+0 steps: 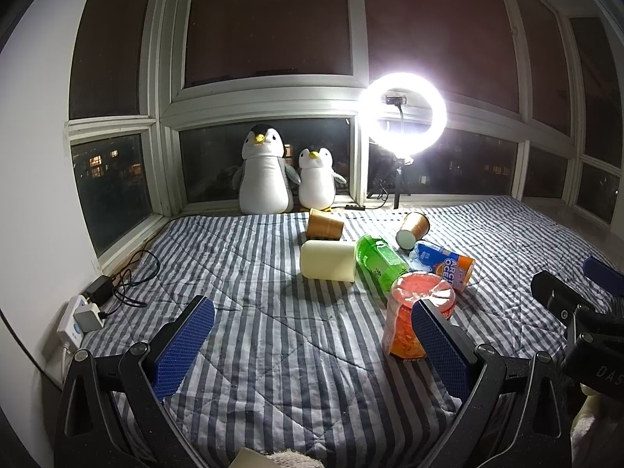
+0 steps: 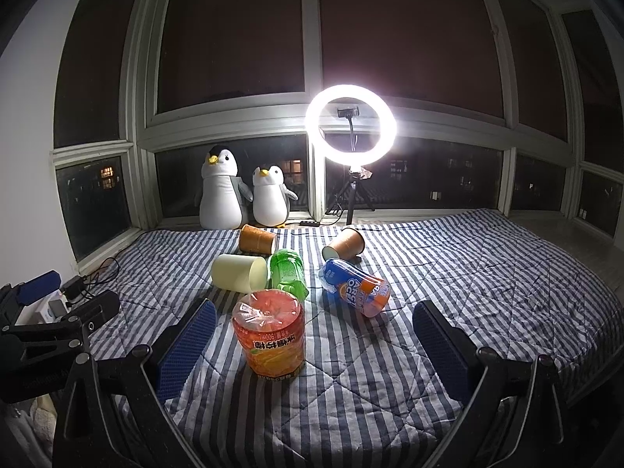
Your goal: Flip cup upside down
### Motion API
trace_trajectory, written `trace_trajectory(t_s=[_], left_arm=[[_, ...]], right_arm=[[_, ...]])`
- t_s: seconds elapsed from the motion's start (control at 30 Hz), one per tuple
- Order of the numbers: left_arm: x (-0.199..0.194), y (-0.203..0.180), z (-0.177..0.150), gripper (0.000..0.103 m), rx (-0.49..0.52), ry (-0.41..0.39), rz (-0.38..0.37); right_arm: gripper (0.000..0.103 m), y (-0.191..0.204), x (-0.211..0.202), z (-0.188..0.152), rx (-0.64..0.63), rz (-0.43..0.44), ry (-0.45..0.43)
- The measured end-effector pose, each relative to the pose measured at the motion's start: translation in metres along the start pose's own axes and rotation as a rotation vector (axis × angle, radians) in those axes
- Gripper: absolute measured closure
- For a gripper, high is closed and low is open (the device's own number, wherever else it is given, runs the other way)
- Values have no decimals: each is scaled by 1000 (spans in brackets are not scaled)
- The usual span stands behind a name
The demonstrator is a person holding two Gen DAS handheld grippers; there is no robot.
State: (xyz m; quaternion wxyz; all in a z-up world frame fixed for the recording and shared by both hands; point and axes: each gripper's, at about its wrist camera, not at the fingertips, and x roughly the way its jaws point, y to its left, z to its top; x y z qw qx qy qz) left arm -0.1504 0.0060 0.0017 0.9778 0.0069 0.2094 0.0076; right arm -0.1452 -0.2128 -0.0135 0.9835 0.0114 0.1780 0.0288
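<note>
Step in hand: judged as the approach; no cup is gripped yet, and both tools hover low over the bed (image 2: 468,257).
Left tongs (image 1: 312,347): released, jaws spread wide with nothing between them; the orange bottle sits just beside the right-hand pad.
Right tongs (image 2: 312,351): released too, jaws wide apart; the orange bottle stands between and ahead of them, untouched.
Cups: 3 lie on their sides in the middle of the bed. The cream cup (image 2: 238,271) is nearest, mouth turned to the right, touching or almost touching the green bottle. 2 brown paper cups lie further back, the left brown cup (image 2: 257,238) near the penguins, the right brown cup (image 2: 345,243) with its pale base toward the camera.
Which cup is meant: cannot tell from the task line; the cream one is closest.
Next move, as a judgement: reach past the orange bottle, close across a cup's wall, then roll the wrist until the mouth faces down.
Materials: the cream cup looks smooth, matte, gently tapered; the brown cups seem thin paper, easily crushed.
Clutter: orange bottle (image 2: 269,335) in glossy film, green bottle (image 2: 286,273) and blue-orange bottle (image 2: 357,286) lying flat.
Surface: soft quilted striped cover, probably unsteady for a rim.
Backdrop: 2 plush penguins (image 2: 241,195), a ring light (image 2: 351,128).
</note>
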Motion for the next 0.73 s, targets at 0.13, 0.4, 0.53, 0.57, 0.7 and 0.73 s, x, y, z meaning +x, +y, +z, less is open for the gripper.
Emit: trace_trajectory(t_s=[0.13,0.4,0.53,0.57,0.7,0.73], left_arm=[[1,0,0,1,1,1,-1],[1,0,0,1,0,2,-2],[2,0,0,1,1,2,-2],[2,0,0,1,2,2,-2],[3,0,0,1,7,-6,-2],[3,0,0,1,9,-6,-2]], right_arm=[[3,0,0,0,0,0,1],[3,0,2,0,0,0,4],[3,0,3,0,-1,0,5],[3,0,3,-1,-1,0,5],[3,0,4,-2,-1,2,9],[3,-1,6,-4,-1,3,13]])
